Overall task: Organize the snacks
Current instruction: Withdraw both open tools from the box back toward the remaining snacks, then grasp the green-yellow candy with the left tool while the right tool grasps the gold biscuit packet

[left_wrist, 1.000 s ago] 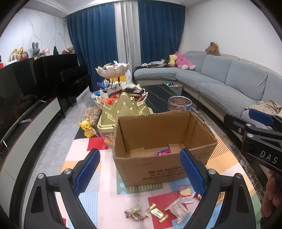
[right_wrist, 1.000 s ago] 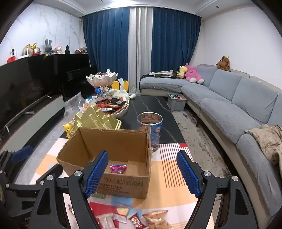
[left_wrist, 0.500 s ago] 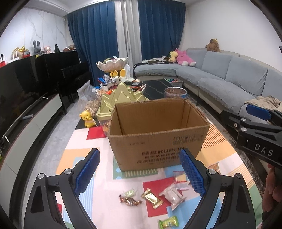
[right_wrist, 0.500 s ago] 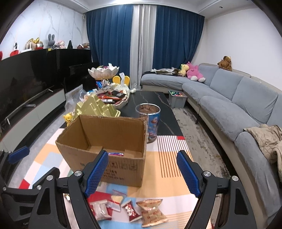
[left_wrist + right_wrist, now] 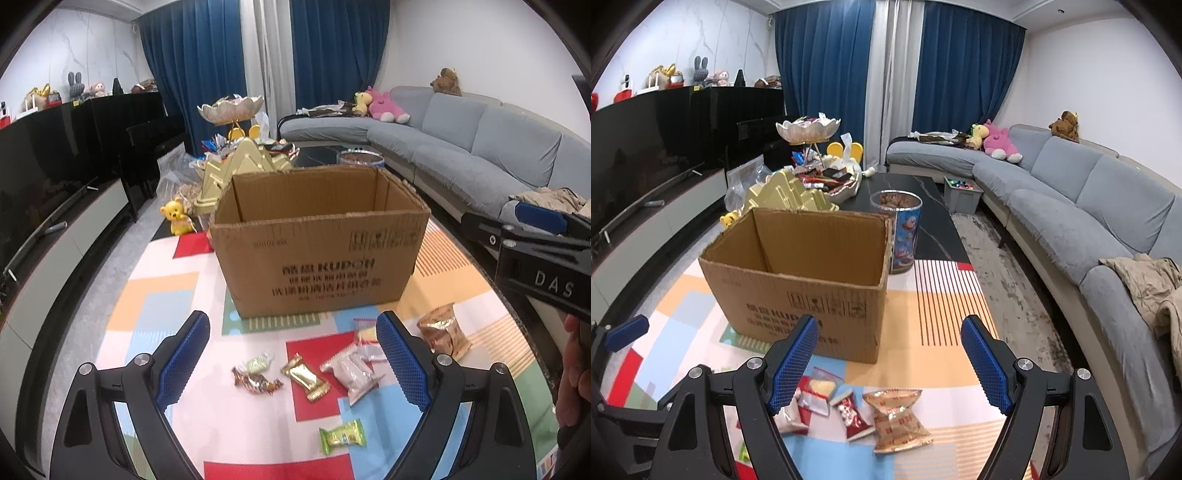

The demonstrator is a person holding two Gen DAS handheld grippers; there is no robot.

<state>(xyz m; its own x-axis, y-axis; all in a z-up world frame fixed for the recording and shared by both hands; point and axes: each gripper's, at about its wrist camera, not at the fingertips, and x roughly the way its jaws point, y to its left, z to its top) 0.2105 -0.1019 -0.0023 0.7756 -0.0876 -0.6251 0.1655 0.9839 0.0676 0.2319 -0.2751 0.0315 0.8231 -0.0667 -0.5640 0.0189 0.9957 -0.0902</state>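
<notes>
An open cardboard box [image 5: 317,254] [image 5: 805,291] stands on a colourful play mat [image 5: 147,306]. Several wrapped snacks lie in front of it: a gold bar [image 5: 304,376], a brown candy [image 5: 255,382], a clear packet [image 5: 351,371], a green packet [image 5: 341,441], and an orange-gold pouch [image 5: 443,334] [image 5: 897,417] beside a red packet [image 5: 851,413]. My left gripper [image 5: 291,362] is open above the snacks, holding nothing. My right gripper [image 5: 890,365] is open and empty over the pouch and red packet; it also shows at the right edge of the left wrist view.
Behind the box are a gold tiered tray [image 5: 783,197], a snack canister [image 5: 899,230], a heaped dark coffee table [image 5: 923,229] and a yellow bear toy [image 5: 176,216]. A grey sofa [image 5: 1082,221] runs along the right, a TV cabinet [image 5: 55,236] along the left.
Both grippers have sunk and drawn back from the box. The box interior has dropped out of sight and more snacks on the mat have come into view. Jaws unchanged.
</notes>
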